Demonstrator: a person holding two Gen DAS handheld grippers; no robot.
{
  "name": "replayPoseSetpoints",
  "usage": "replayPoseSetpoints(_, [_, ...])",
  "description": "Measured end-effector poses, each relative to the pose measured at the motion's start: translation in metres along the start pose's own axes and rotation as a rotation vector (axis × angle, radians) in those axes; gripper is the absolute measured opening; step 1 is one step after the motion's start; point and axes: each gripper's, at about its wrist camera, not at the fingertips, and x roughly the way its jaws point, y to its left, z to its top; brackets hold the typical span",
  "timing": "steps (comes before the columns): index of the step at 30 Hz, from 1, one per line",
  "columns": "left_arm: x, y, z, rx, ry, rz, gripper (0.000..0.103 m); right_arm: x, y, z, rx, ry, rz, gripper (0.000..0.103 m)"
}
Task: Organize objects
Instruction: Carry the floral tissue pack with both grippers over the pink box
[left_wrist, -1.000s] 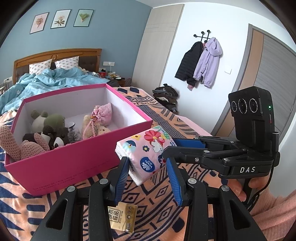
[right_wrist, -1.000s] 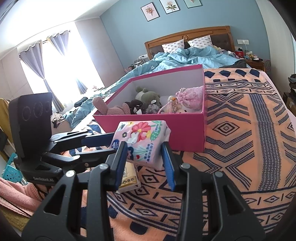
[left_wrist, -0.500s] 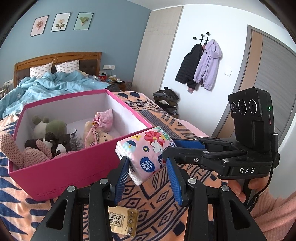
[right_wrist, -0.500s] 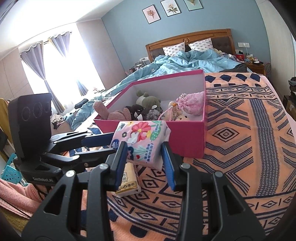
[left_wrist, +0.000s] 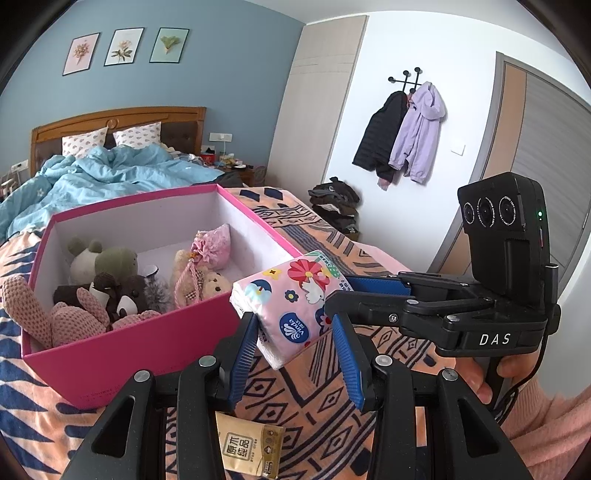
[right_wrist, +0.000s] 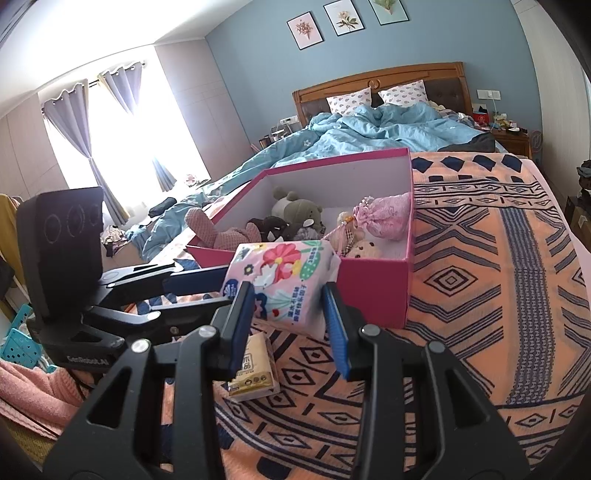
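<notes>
Now both my tongs, left (left_wrist: 295, 350) and right (right_wrist: 290, 321), pinch the tissue pack (left_wrist: 291, 295) aloft at the box's (left_wrist: 129, 343) near rim. Toys (left_wrist: 110, 280) are already inside; a brown packet (left_wrist: 247, 450) waits at six o'clock.

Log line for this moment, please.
step: carry | both grippers shut on tissue pack | pack above bedspread, beside pink box | not yet boxed

Daylight floods in through the curtained window (right_wrist: 122, 147), which blows out to pure white glare in the right wrist view. The rest of the room is bright and evenly lit, with soft shadows. Both fisheye views bend walls and door frames strongly toward dark, vignetted corners. Focus is sharp throughout.
</notes>
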Motion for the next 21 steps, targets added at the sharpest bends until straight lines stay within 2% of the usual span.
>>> replayPoseSetpoints(21, [0.004,0.005,0.013,0.003,-0.018,0.003,0.042,0.003,-0.004,0.016,-0.001,-0.020,0.000,0.041])
